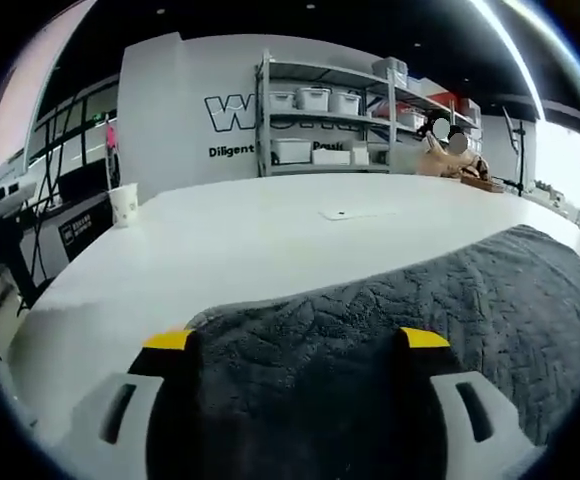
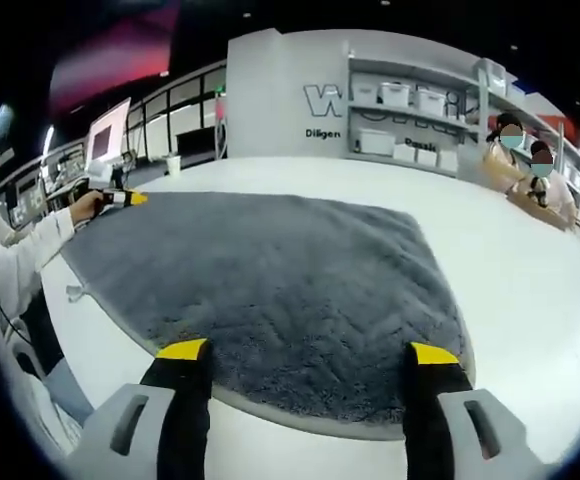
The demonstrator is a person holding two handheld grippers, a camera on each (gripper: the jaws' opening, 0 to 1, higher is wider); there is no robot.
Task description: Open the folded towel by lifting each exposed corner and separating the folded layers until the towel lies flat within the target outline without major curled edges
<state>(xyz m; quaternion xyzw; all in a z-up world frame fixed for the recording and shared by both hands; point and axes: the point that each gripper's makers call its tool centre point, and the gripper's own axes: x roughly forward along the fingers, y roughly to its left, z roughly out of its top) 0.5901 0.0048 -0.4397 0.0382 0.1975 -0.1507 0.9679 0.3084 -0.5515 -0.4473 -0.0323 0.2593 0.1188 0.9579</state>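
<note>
towel (image 2: 270, 270) spread flat; wall (image 1: 170, 110) reads "diligent".

The left gripper view sits low and close over the grey towel (image 1: 410, 310), facing across the white bench (image 1: 260, 230) toward the shelving rack (image 1: 330, 115). The right gripper view looks from higher and farther back along the towel's length. Both share towel, bench, rack and wall.
</note>
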